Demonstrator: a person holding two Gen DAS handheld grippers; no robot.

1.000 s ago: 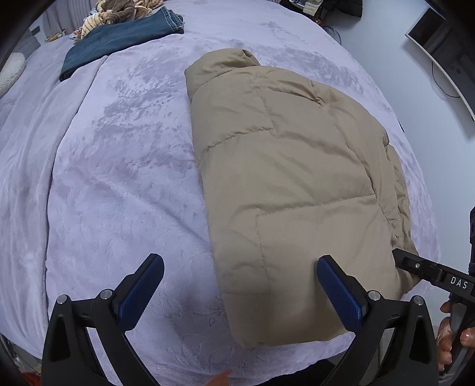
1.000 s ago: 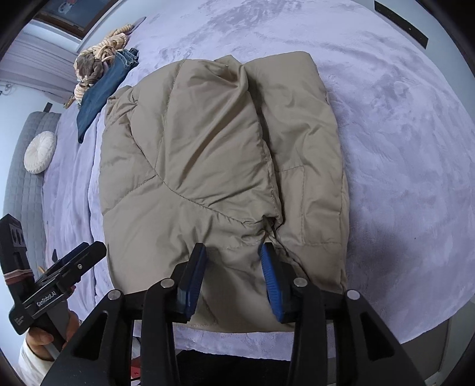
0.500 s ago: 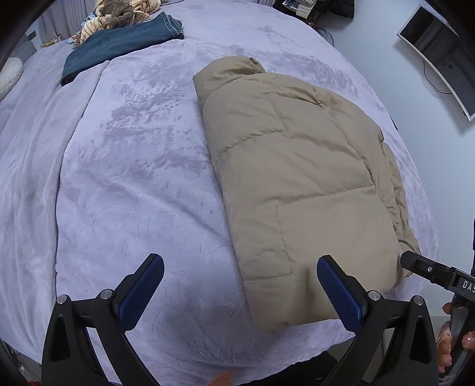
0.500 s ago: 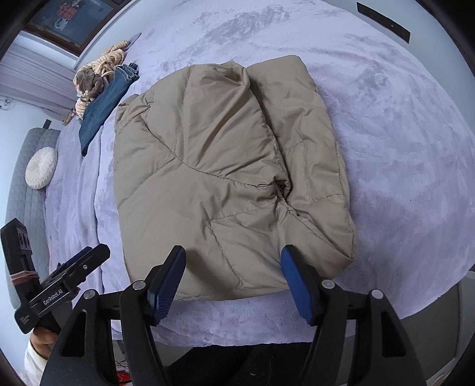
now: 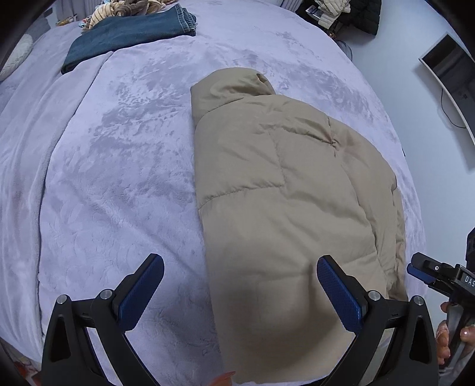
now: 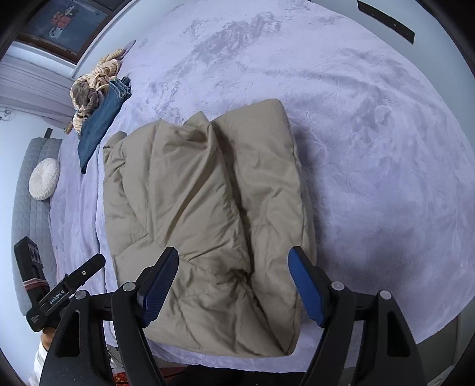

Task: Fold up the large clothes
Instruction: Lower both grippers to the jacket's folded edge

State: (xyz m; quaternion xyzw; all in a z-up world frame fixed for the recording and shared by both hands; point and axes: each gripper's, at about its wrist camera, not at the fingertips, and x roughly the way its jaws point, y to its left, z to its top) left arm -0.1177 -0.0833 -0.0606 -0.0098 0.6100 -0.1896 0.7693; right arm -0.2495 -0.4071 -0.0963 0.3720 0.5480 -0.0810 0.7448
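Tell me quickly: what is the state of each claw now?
Left claw: open, holding nothing.
Right claw: open, jaws just widened, jacket released.

light: soft, even, cool | shadows: faint | focus: sharp | edges: strong fisheye bend, black corners

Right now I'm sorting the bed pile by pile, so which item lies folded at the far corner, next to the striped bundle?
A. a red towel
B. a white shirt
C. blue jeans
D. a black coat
C: the blue jeans lie folded beside the striped bundle on the lavender blanket, well apart from the beige puffer jacket.
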